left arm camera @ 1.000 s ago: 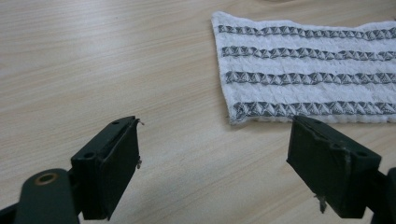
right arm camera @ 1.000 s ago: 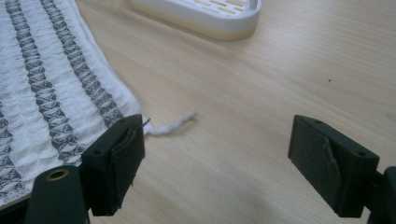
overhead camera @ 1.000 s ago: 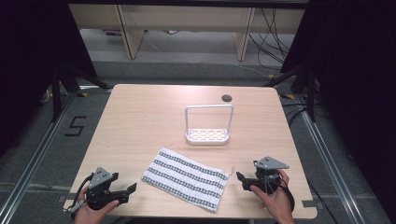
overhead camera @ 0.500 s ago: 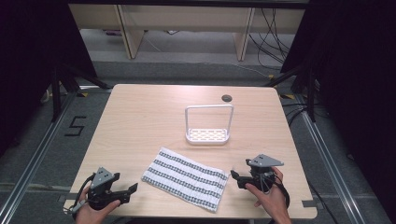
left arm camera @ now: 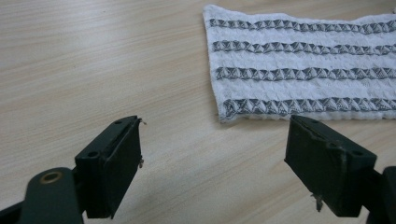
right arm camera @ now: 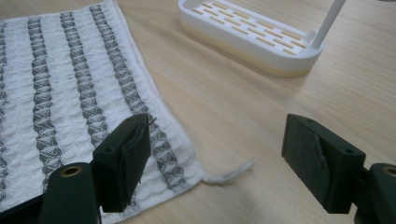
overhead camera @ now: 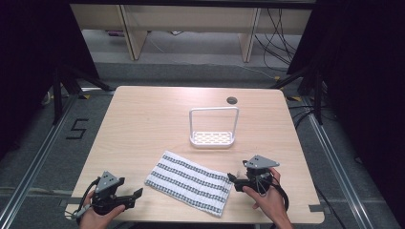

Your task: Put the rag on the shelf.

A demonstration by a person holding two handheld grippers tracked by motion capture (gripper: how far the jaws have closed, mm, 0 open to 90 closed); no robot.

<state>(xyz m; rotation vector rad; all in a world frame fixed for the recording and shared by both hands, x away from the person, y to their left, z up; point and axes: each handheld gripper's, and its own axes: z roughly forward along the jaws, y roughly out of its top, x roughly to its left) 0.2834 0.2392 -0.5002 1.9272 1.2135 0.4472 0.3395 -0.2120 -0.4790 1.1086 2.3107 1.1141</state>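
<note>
The striped towel (overhead camera: 189, 182) lies flat at the lower middle of the high view, slanting from its upper-left corner down toward the lower right, between my two grippers. My left gripper (overhead camera: 134, 197) sits at the lower left of that view with its jaws spread wide and empty; in the left gripper view the towel's (left arm camera: 303, 65) short edge lies in the upper right, just beyond the gap between my jaws. My right gripper (overhead camera: 235, 181) is at the lower right, jaws also wide apart and holding nothing; in the right gripper view one jaw hangs over the towel's (right arm camera: 70, 93) near corner, though I cannot tell whether it touches the cloth.

I judge the towel light, soft and limp: it will sag and fold wherever I do not support it, and its waffled weave should give good friction. The hemmed corners look best to pinch, one in each gripper, sliding a jaw under the edge. The white rack (overhead camera: 212, 138) stands well apart, above the towel in the high view.
</note>
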